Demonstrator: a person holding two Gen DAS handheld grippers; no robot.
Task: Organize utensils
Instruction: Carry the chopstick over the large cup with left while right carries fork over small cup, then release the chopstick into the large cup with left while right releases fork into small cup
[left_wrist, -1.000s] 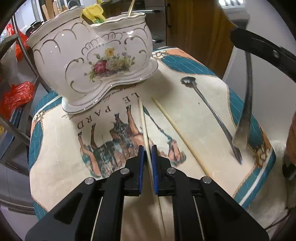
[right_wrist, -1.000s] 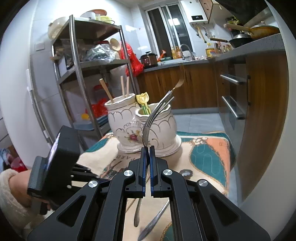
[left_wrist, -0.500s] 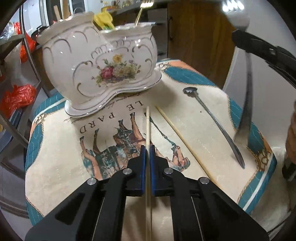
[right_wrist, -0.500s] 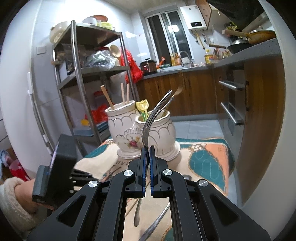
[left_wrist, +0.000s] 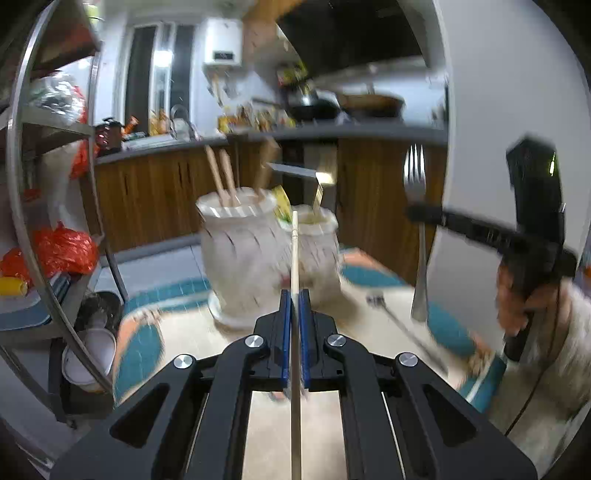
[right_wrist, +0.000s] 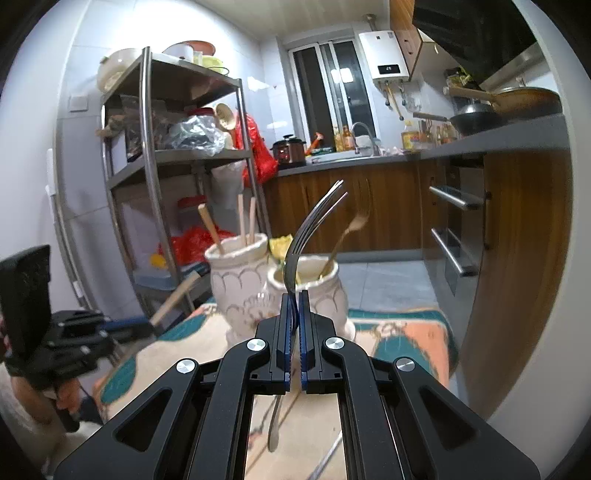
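My left gripper (left_wrist: 294, 295) is shut on a wooden chopstick (left_wrist: 294, 254) and holds it lifted, pointing at the white ceramic utensil holder (left_wrist: 243, 266). The holder has two cups; the left one holds chopsticks (left_wrist: 221, 177). My right gripper (right_wrist: 294, 295) is shut on a metal fork (right_wrist: 314, 221), tines up, in front of the holder (right_wrist: 240, 280). In the left wrist view the fork (left_wrist: 417, 236) hangs at the right in the right gripper (left_wrist: 424, 215). In the right wrist view the left gripper (right_wrist: 147, 325) shows at the left with its chopstick (right_wrist: 173, 299).
A spoon (left_wrist: 406, 328) lies on the patterned table mat (left_wrist: 369, 332). More cutlery (right_wrist: 275, 424) lies under my right gripper. A metal shelf rack (right_wrist: 147, 184) stands at the left, wooden cabinets (right_wrist: 517, 240) at the right.
My left gripper closed on the chopstick, lifted it off the mat and tipped up toward the holder. My right gripper stayed shut on the fork and rose slightly.
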